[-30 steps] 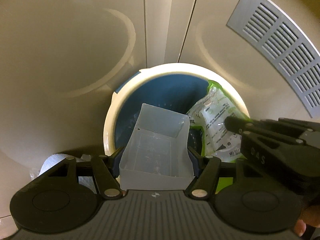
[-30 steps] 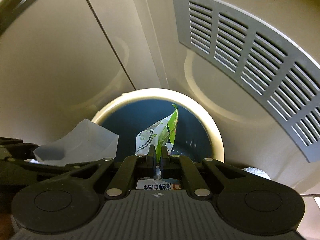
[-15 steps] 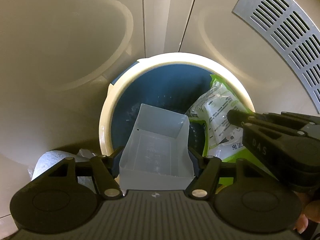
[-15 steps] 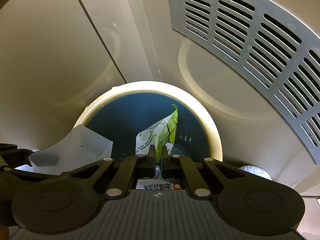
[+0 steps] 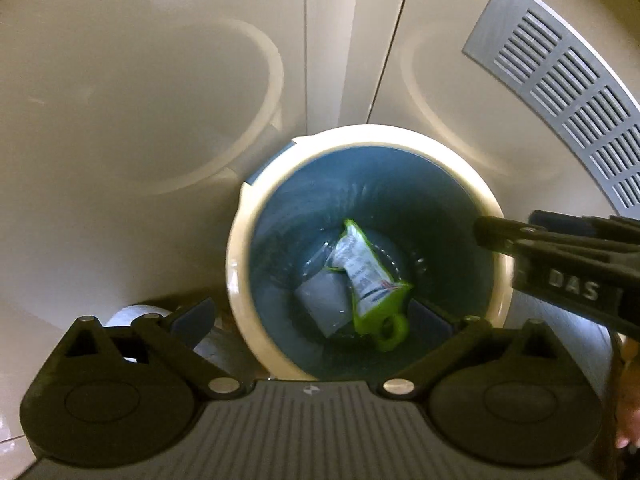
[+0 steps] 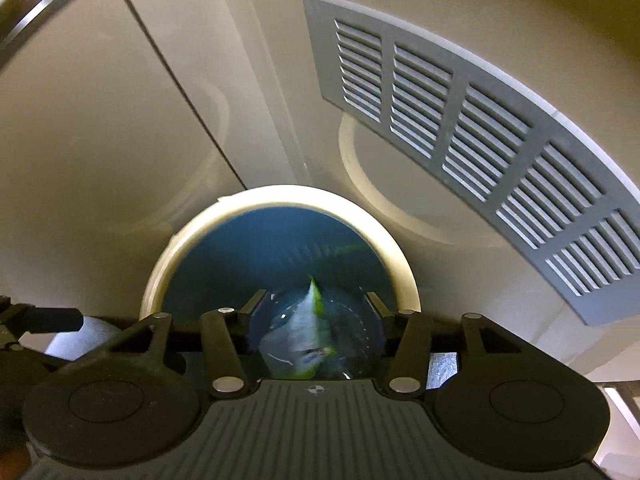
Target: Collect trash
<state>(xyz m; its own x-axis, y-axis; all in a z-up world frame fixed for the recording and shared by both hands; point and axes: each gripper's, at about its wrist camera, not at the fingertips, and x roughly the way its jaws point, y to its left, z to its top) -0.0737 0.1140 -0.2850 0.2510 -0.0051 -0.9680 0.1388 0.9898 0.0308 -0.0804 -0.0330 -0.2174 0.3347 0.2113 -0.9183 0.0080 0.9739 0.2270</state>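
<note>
In the bin (image 5: pixel 240 280) lie a pouch (image 5: pixel 366 276) and a box (image 5: pixel 324 300) — box left of pouch, touching; a vent (image 5: pixel 560 92) sits behind, right.

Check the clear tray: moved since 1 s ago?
Yes. The tray has left the left gripper, whose jaws now stand open, and lies at the bottom of the bin beside the green pouch, well below the rim.

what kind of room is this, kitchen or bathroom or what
Hard to say for sure; probably a bathroom or utility corner. A small round trash bin with a blue liner stands on the floor against glossy beige cabinet panels, one fitted with a grey vent grille, and a toilet paper roll sits beside the bin.
</note>
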